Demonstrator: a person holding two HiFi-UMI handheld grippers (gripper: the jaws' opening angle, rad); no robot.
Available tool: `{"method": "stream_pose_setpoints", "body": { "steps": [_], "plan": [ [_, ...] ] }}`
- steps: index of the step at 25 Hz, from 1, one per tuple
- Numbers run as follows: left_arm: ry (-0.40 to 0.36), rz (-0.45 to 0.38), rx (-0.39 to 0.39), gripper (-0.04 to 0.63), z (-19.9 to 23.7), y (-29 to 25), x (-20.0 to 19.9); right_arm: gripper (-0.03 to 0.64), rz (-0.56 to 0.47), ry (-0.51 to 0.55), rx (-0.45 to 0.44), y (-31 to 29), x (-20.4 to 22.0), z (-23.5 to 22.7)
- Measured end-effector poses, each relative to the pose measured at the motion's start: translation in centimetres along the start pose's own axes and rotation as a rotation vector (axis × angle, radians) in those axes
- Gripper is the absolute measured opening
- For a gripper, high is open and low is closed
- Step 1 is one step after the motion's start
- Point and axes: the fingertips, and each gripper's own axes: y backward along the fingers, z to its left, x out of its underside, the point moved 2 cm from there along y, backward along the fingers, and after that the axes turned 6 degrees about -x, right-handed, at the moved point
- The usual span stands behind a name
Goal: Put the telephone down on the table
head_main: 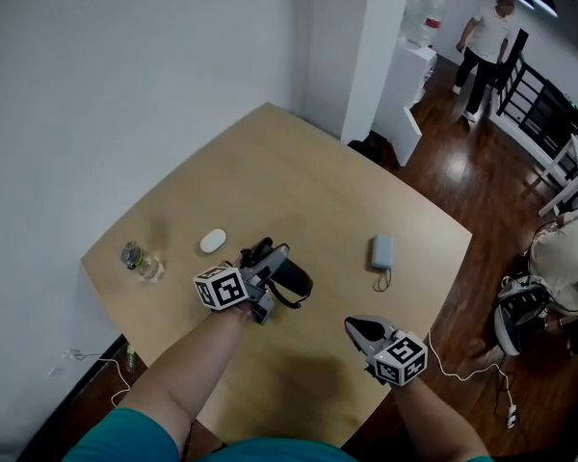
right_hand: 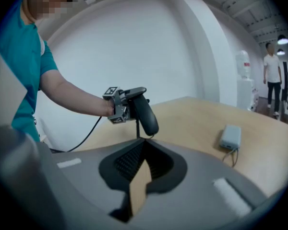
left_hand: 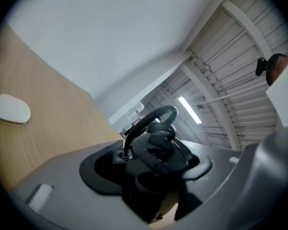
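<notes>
The telephone (head_main: 292,279) is a black handset with a loop of cord, held in the air a little above the wooden table (head_main: 308,186). My left gripper (head_main: 273,265) is shut on it, jaws wide around its body. In the left gripper view the handset (left_hand: 154,150) fills the space between the jaws. The right gripper view shows it (right_hand: 145,114) hanging from the left gripper (right_hand: 133,105), tilted, with the cord dangling toward the tabletop. My right gripper (head_main: 357,327) hovers near the table's front edge with its jaws shut and nothing in them (right_hand: 143,145).
A white oval mouse (head_main: 213,242) lies left of the handset. A clear bottle (head_main: 138,259) is at the table's left corner. A grey power bank with a cable (head_main: 381,251) lies to the right. A person (head_main: 484,41) stands far back on the wooden floor.
</notes>
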Motion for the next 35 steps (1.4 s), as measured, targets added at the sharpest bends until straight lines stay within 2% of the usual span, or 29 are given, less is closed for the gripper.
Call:
{"method": "stream_pose_setpoints", "body": {
  "steps": [10, 18, 20, 23, 28, 30, 35],
  "plan": [
    [0.023, -0.057, -0.032, 0.325, 4.7, -6.3, -1.0, 0.002, -0.022, -0.043, -0.021, -1.5, 1.0, -2.6],
    [-0.023, 0.032, -0.085, 0.351, 7.9, -7.7, 0.4, 0.002, -0.035, -0.021, -0.034, -2.3, 0.1, -3.7],
    [-0.062, 0.079, -0.104, 0.353, 8.3, -7.5, 0.8, 0.002, -0.038, -0.023, -0.037, -2.3, 0.0, -3.6],
    [-0.121, 0.170, -0.197, 0.390, 10.0, -6.6, 1.8, 0.002, -0.035, -0.025, -0.043, -2.7, 0.3, -3.3],
    [-0.181, 0.242, -0.341, 0.424, 12.0, -5.7, 2.0, 0.002, -0.027, -0.018, -0.054, -3.2, 0.3, -2.7],
    [-0.239, 0.290, -0.426, 0.394, 13.0, -5.1, 2.1, 0.002, -0.022, -0.017, -0.055, -3.2, 0.4, -2.5],
    [-0.364, 0.333, -0.478, 0.399, 12.9, -5.1, 1.8, 0.002, -0.018, -0.019, -0.048, -2.9, 0.5, -2.4]
  ]
}}
